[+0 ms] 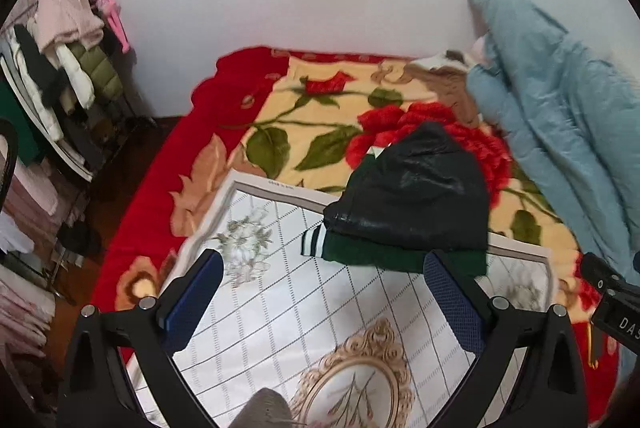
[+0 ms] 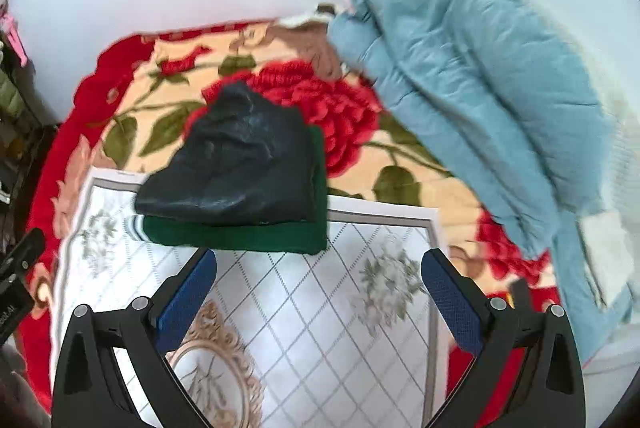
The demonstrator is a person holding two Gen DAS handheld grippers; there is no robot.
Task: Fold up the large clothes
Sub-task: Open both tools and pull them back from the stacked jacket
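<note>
Left wrist view shows the left tongs point(image 1: 322, 270) spread as wide as they go, blue pads bare, nothing between them and nothing touched; they hang above a white cloth point(image 1: 280, 308) with a grid and gold-frame print that lies on the near part of the bed. Just beyond their tips sits the folded jacket point(image 1: 408, 195), a dark glossy bundle with a green hem and a striped cuff showing at its near left, resting half on the far edge of the white cloth and half on the red rose blanket point(image 1: 320, 115). Right wrist view shows the right tongs point(image 2: 320, 270) equally wide apart, empty too, above the same cloth, with the folded jacket just beyond them, a little to the left. A pale blue quilt point(image 2: 480, 75) is heaped along the right side of the bed, against the wall. Far left, a rack of hanging clothes point(image 1: 68, 59) is cut by the lens edge. A dark piece of the other tool pokes in at the right edge of the left view and the left edge of the right view, mostly cut off. Both views are smeared, so the fine detail of the jacket is hard to read.
</note>
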